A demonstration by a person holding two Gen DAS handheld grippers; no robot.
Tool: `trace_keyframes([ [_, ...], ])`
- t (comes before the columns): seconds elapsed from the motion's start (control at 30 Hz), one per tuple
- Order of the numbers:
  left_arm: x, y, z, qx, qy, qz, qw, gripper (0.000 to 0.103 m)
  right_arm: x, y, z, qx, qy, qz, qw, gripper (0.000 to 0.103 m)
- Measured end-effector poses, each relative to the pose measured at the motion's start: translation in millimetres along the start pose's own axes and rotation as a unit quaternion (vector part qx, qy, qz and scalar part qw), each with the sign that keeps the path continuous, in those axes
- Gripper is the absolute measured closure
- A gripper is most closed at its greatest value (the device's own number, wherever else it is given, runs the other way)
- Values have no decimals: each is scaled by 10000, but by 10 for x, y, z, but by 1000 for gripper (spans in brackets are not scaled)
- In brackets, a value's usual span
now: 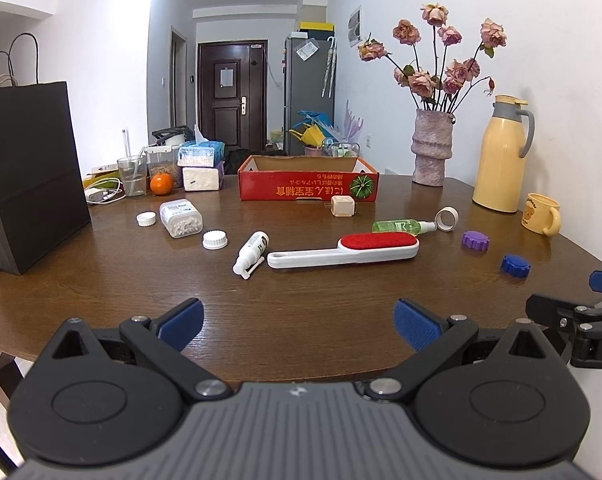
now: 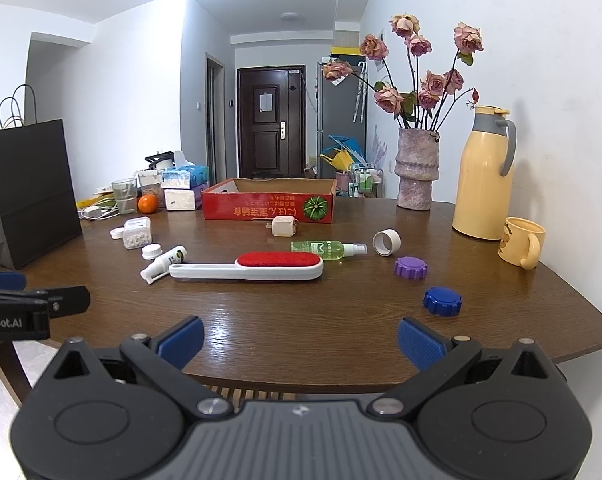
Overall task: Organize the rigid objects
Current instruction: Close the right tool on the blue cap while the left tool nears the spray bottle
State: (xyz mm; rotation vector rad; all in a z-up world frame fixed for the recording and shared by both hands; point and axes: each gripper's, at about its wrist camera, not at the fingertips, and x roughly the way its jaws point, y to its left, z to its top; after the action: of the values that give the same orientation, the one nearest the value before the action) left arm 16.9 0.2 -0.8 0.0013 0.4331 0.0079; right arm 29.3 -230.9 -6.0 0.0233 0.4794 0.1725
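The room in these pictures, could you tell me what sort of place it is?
Most likely a lived-in flat's dining area: a wooden table with a vase of dried roses, a thermos jug, and a fridge beside the entrance door.

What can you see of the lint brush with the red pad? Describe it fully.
The lint brush lies flat near the middle of the wooden table. It looks like white plastic: a long slotted handle pointing left, and an oval head with a red fabric pad facing up. The small white spray bottle lies at its handle end; contact is unclear. No gripper touches it.
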Motion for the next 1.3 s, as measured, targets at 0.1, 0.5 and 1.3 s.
trace_keyframes([
  [0.1,86,13,7,-3,60,35,10000,0,65,-44,11,22,19,-15,10000,0],
  [0.5,449,103,103,-128,227,173,9995,0,423,-274,48,163,180,-148,9996,0],
  [1.3,1436,189,353,-276,564,339,9975,0,1512,-940,157,342,543,-647,9958,4],
])
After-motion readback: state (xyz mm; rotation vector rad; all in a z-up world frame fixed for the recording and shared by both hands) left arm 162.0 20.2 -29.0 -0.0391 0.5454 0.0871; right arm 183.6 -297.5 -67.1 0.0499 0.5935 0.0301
